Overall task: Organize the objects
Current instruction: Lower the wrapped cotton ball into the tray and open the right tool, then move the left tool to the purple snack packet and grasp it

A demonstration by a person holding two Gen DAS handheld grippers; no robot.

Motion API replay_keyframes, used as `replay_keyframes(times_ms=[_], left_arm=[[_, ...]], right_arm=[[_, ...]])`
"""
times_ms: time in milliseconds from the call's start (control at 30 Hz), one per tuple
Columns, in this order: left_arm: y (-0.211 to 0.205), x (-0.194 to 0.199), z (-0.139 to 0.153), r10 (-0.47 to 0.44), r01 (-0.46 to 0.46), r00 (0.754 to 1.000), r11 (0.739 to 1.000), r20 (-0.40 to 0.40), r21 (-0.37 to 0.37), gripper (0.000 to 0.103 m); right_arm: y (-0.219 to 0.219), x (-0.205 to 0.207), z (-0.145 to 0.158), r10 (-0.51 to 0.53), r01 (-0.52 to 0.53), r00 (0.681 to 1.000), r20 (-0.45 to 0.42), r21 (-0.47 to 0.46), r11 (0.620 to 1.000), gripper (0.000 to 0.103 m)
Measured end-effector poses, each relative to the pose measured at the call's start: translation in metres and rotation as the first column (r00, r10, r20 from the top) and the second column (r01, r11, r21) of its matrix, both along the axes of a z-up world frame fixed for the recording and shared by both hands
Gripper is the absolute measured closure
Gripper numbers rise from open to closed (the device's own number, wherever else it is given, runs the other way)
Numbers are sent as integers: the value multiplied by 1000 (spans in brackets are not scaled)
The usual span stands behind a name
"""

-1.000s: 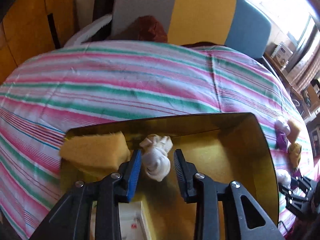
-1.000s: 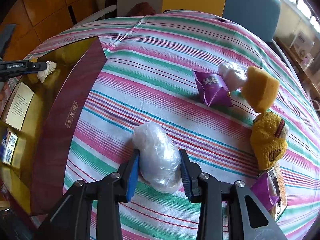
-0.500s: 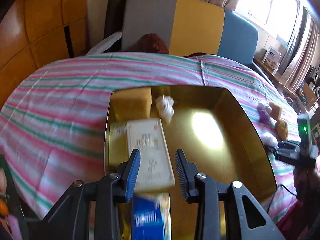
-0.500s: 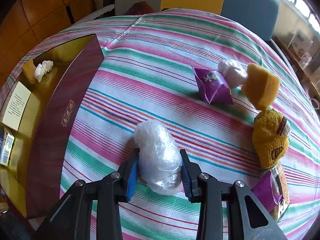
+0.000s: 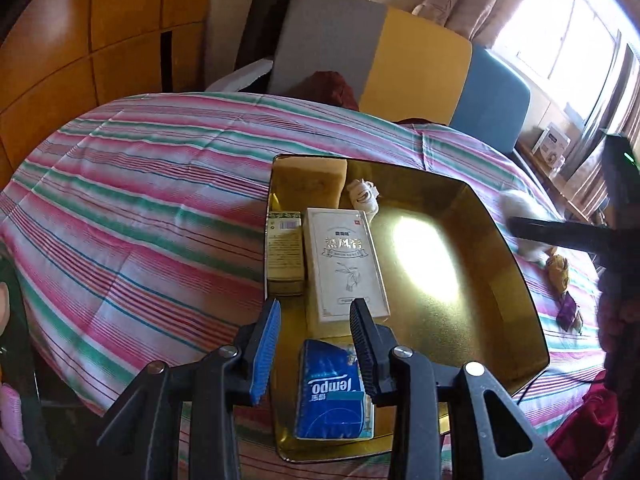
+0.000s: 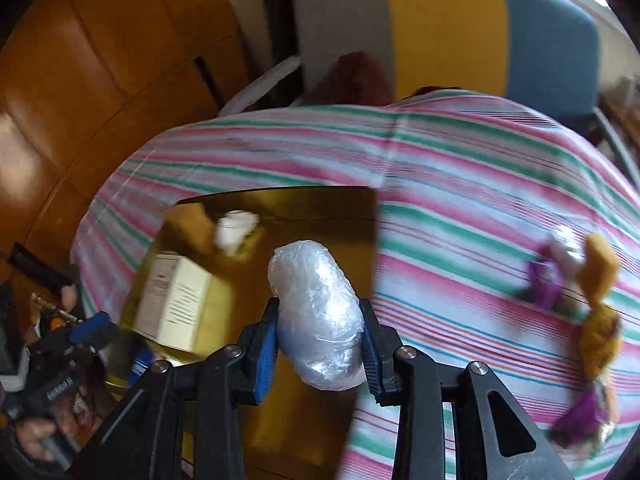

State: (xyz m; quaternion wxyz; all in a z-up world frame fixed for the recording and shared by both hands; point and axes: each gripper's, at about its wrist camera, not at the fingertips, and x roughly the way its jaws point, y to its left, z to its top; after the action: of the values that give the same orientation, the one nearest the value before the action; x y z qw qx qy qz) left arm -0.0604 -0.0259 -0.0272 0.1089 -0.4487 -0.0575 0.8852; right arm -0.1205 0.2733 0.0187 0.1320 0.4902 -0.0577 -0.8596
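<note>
The right gripper (image 6: 320, 340) squeezes a plastic-wrapped bundle (image 6: 316, 316) above the gold box (image 6: 280, 200); the slick wrap could slip. The left gripper (image 5: 316, 344) hangs empty, jaws apart.

The left wrist view looks steeply down along the left hand-held gripper (image 5: 316, 322) from close above the near end of the gold box (image 5: 500, 240), facing across the striped counter (image 5: 140, 208) toward the sofa (image 5: 416, 60) and window. The right wrist view looks down along the right hand-held gripper (image 6: 320, 320) from over the box's right wall (image 6: 280, 208), facing the same sofa (image 6: 444, 28), blurred. Both views share the box, its white carton (image 5: 342, 264) (image 6: 176, 300), the counter and the sofa. Each view catches the other hand-held gripper at its edge.
</note>
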Motion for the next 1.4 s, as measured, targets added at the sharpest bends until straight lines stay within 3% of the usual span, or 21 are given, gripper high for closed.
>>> replay_keyframes(times_ms=[100,200,333,500,600,833,1133,1400], left_arm=[[-7,1,-3,9,-9,1000,1000,13,14,67],[-14,4,-7,18,-18,1000,999,25,26,67],[-22,5,-9,35,-37,999,998,37,41,67],[-27,6,-10,50,-52,998,997,34,52,67],[-27,7,-10,51,-52,998,997,31,53,67],[-21,10,-1,33,-33,999,999,1,32,67],[-5,18,9,-9,9,1000,1000,-23,-4,66],[17,25,14,-63,62,998,998,-30,-27,66]], right_arm=[[-42,-20,-17,8,-8,997,73,-2,1000,66],[-68,-42,-44,-18,31,983,183,-71,997,66],[-94,-64,-70,-32,74,963,267,-151,986,63],[-100,-66,-78,-66,125,957,281,-199,972,52],[-90,-61,-74,-76,139,961,267,-225,964,39],[-66,-40,-51,-75,115,982,175,-229,967,31],[-46,3,-14,-25,25,1000,7,-92,995,18],[-6,35,1,-69,69,995,-73,2,998,13]])
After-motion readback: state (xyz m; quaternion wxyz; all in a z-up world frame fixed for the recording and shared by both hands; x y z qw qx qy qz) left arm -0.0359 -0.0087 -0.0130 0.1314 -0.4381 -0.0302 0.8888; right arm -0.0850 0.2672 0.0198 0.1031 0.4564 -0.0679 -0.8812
